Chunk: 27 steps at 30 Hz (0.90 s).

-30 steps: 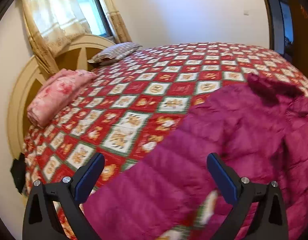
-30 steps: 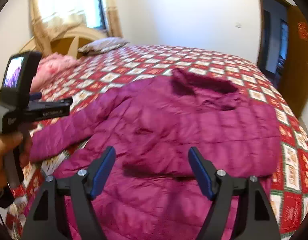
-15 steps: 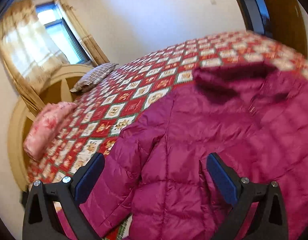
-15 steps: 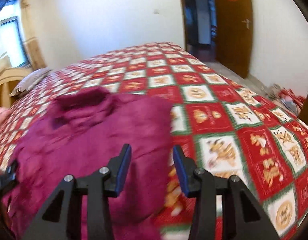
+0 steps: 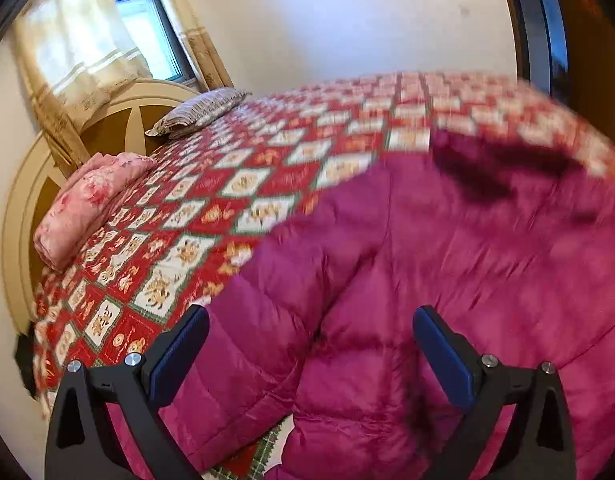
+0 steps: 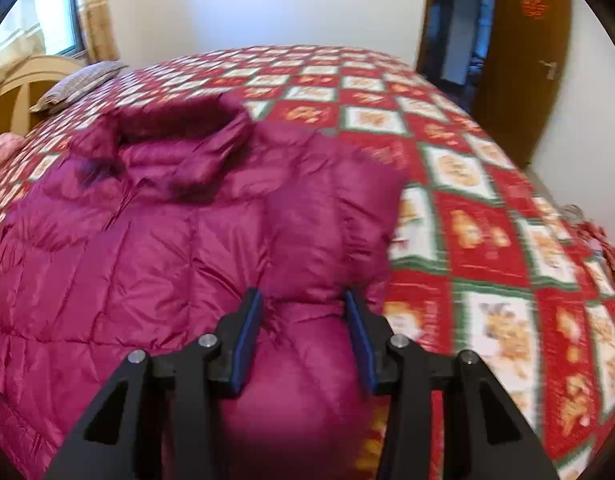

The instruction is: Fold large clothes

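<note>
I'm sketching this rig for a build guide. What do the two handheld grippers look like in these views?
Both look alike. The left gripper and the right gripper each have two matte black fingers shaped like open triangular frames with cut-out windows. Flat dark blue pads line the inner faces. Round silver screw heads sit on the upper side of each finger. No cables, markings, hands or sleeves show in these views.

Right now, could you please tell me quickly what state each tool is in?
Left tool: open, above the magenta puffer jacket, holding nothing.
Right tool: closed on a bunched fold at the jacket's edge.
</note>
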Each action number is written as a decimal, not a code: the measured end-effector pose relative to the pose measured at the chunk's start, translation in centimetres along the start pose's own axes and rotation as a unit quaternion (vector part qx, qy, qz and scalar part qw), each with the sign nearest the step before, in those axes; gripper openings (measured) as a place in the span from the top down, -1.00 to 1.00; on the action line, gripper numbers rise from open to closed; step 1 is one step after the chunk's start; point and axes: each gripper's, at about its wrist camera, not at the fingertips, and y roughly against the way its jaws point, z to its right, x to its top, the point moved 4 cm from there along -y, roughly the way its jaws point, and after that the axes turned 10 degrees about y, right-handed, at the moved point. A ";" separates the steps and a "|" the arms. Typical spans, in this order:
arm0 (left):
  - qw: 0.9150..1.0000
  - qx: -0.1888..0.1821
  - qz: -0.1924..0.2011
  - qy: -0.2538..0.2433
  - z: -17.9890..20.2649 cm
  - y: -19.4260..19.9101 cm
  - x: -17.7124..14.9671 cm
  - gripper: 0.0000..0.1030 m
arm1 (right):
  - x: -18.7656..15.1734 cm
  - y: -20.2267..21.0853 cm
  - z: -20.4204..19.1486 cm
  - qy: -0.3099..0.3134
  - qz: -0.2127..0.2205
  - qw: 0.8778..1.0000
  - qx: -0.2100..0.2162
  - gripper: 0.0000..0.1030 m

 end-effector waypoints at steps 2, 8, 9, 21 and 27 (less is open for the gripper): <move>1.000 -0.019 0.015 0.014 0.5 1.3 0.8 -0.98 | 0.5 2.5 -0.1 -0.014 0.030 0.999 -0.007 0.10; 0.999 -0.025 -0.002 -0.046 5.9 -0.8 -2.5 -0.98 | 0.6 3.6 -4.5 0.011 0.044 0.997 0.068 0.10; 0.998 -0.017 -0.005 -0.053 6.3 -1.2 -3.2 -0.98 | 0.2 2.9 -4.9 0.018 0.033 0.997 0.063 0.10; 0.997 -0.038 -0.044 -0.043 6.7 -4.0 -5.6 -0.98 | -2.5 0.1 -6.0 0.034 0.013 0.999 0.034 0.10; 0.997 -0.039 -0.045 -0.042 6.4 -4.1 -5.7 -0.98 | -2.7 0.2 -6.3 0.037 0.014 0.999 0.028 0.09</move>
